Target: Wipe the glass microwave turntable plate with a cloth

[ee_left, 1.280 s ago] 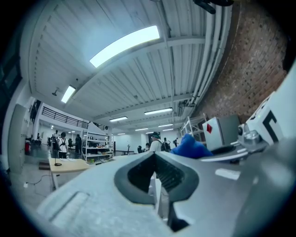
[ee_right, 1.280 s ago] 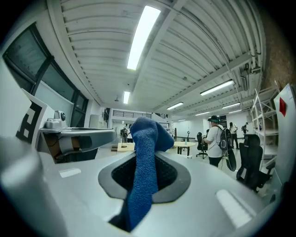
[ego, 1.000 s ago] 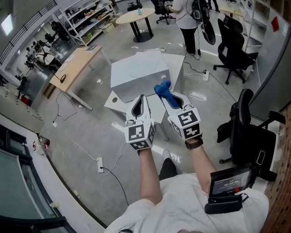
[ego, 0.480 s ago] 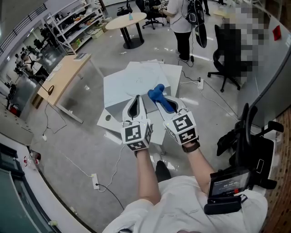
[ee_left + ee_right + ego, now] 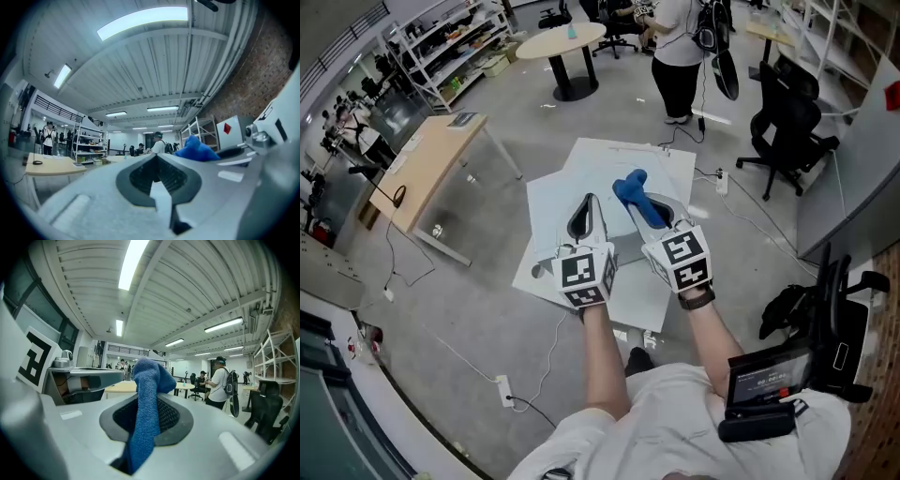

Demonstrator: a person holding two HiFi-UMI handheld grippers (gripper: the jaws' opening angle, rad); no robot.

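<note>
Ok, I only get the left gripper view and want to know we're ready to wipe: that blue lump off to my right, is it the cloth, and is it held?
Observer: Yes. The right gripper view shows the right gripper shut on the blue cloth, which pokes up past its jaws.
Operator: And what's underneath us?
Observer: In the head view, your left gripper and the right one are side by side above a white table. I can't pick out the glass plate on it.
</note>
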